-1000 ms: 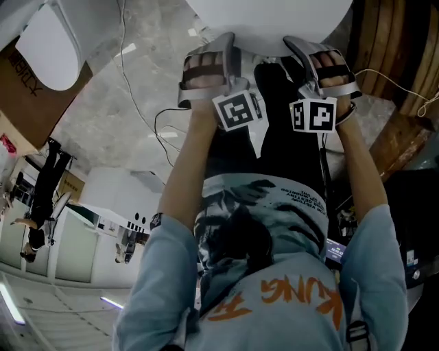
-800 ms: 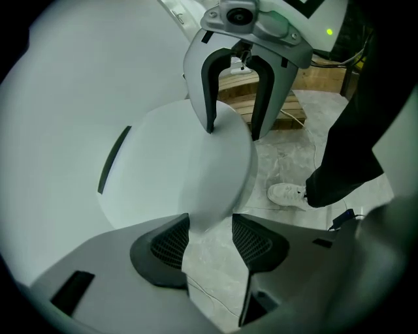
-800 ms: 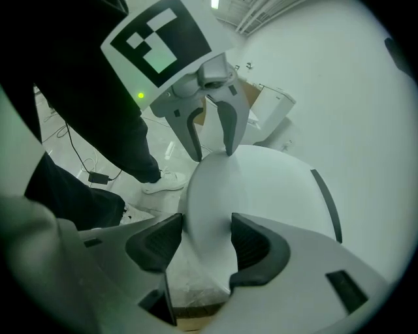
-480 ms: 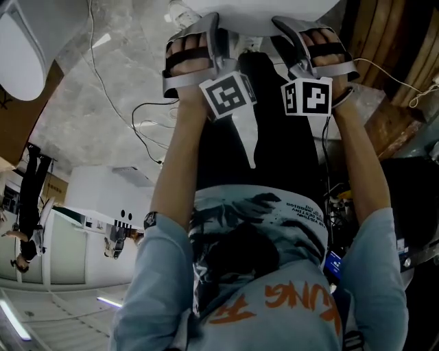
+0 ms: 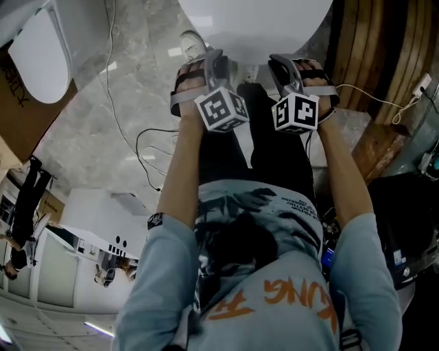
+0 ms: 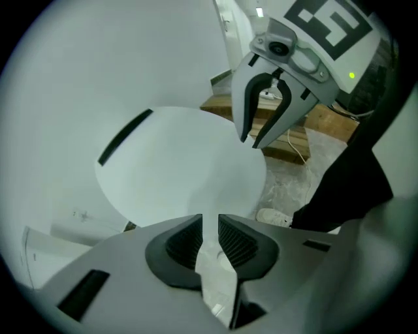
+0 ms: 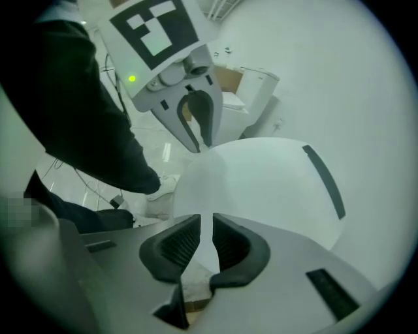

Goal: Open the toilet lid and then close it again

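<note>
Between each gripper's jaws sits the lid (image 6: 183, 163) rim: left gripper (image 6: 209, 225) and right gripper (image 7: 208, 225), just closing, seemingly pinch it.

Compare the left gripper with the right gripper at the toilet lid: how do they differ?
The left gripper grips the toilet lid left of its near rim's middle; the right gripper grips right of it. The left gripper's jaws look slightly wider apart than the right gripper's. Shared: both pairs of jaws have just been closing, and each now pinches the white rim.
</note>
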